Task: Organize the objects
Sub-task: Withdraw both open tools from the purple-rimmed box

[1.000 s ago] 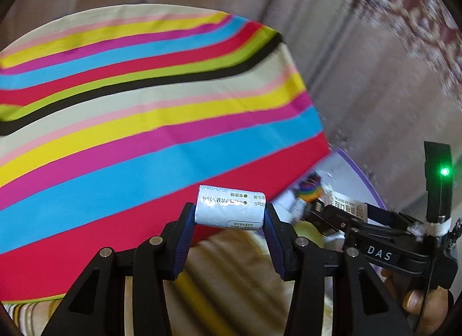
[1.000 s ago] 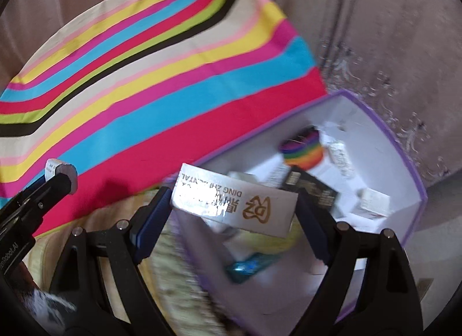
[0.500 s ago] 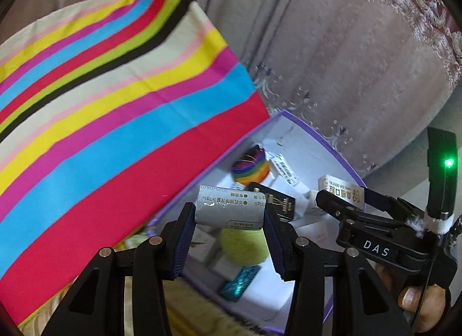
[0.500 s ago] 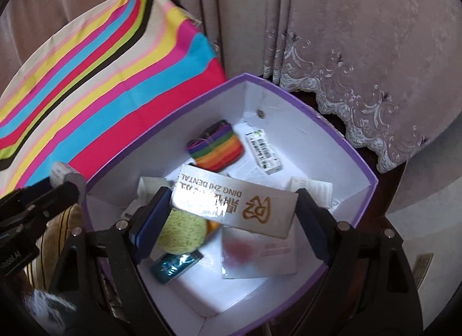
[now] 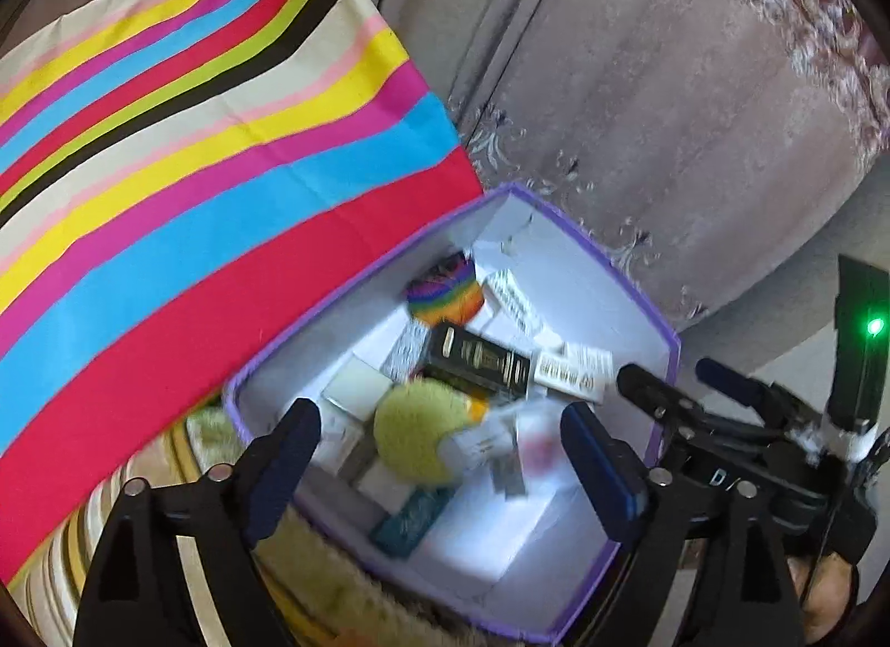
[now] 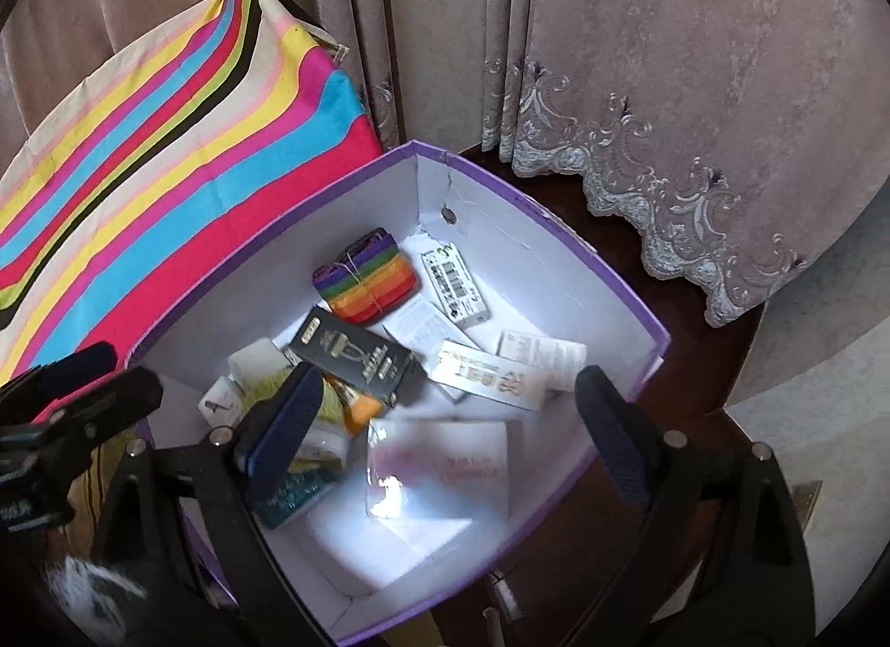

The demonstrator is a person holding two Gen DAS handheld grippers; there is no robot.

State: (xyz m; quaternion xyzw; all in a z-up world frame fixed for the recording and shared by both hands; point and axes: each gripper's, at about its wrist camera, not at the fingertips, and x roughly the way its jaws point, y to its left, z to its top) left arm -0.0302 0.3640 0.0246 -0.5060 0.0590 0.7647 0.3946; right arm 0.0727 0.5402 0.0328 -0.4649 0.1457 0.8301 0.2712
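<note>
pale mauve curtains with an embroidered hem hang behind everything, and a dark wooden surface (image 6: 656,480) carries the purple-rimmed box (image 6: 623,280).

nearest the lens, the left gripper (image 5: 439,447) hangs over the box with its jaws opening, wide apart, and nothing between the blue pads. the right gripper (image 6: 445,408) hangs beside it over the same box, jaws also opening, the pads clear of everything below.

just under the right gripper lies a clear plastic packet (image 6: 439,463) with pink print, flat on the white floor of the box. a teal packet (image 6: 295,491) sits at the near left wall, partly behind the left finger. a fuzzy yellow-green ball (image 5: 417,435) rests beside it, touching an orange piece.

further in, a white carton with gold lettering (image 6: 489,377) lies tilted across other cartons, its end by a small white roll (image 6: 539,349). a black carton with gold print (image 6: 356,357) lies diagonally just left of it. beyond that, a rainbow-striped strap (image 6: 367,282) is bundled near the back corner, with a barcoded white packet (image 6: 456,280) to its right.

outside the box, on its left, a striped cloth (image 6: 167,174) in pink, blue, yellow and black drapes over something hidden.
</note>
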